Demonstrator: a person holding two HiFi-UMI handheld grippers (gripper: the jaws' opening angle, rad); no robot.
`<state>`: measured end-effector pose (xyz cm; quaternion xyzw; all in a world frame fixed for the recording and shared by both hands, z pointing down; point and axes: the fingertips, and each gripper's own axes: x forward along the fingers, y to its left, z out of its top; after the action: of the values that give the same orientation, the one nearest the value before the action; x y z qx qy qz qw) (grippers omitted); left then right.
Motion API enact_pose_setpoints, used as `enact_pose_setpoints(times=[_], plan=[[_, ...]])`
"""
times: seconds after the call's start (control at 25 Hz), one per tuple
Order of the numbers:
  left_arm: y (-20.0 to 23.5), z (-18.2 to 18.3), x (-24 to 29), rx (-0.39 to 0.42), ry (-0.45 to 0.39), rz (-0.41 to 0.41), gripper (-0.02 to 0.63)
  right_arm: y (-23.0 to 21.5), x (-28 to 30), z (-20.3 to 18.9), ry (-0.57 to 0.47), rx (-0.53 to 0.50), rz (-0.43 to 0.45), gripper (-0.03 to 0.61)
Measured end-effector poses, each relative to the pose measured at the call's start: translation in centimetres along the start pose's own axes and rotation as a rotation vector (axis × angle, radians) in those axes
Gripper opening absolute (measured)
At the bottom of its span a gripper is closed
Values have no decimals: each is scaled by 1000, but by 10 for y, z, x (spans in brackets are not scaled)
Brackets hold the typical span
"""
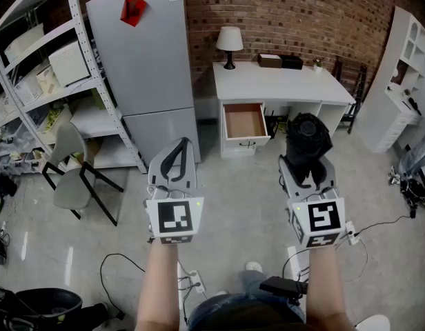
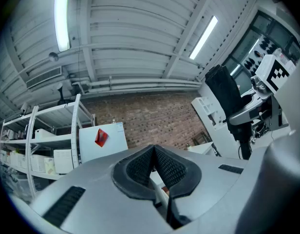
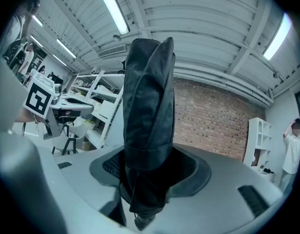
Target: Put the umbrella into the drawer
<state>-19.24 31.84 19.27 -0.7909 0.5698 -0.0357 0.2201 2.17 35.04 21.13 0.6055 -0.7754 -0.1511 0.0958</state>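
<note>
Folded black umbrella [image 1: 308,138] clamped in our right gripper [image 1: 307,174], well apart from the open drawer [image 1: 244,121].

We hold the umbrella upright between the right jaws. Both pads press on its lower part, the strap-wrapped canopy rises above them, and its lower end shows below them. Our left gripper [image 1: 176,158] is carried beside it at about the same height, with its jaws closed pad against pad and nothing between them. Ahead of both grippers, the drawer stands pulled out of the left side of the white desk [image 1: 281,83], and its brown interior is exposed. A table lamp [image 1: 230,45] stands on the desk's back left corner. A grey refrigerator [image 1: 147,61] stands left of the desk against the brick wall.
</note>
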Motion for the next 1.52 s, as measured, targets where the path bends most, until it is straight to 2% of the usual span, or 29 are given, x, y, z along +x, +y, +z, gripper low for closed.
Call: enact_pose_setpoints(times=[0.44,0.64,0.84,1.16,1.52], plan=[[2,2,-23,-9,-5,-52,0,-2,-33,-4,25,64,-76,225],[-5,-1,-18,-17,0,-74,0,-3,-38,-11,49,48,-88,224],[-11,-4,-2,-22,-2,-67,0,-13,-26,-24,48,77,-75,225],[-12,-20,52,-21,33,-45,0,-44,28,-46,51,105,-54,225],[-35,-26,152,-27,57,-6,0,-110,106,-78,52,146,-6,225]])
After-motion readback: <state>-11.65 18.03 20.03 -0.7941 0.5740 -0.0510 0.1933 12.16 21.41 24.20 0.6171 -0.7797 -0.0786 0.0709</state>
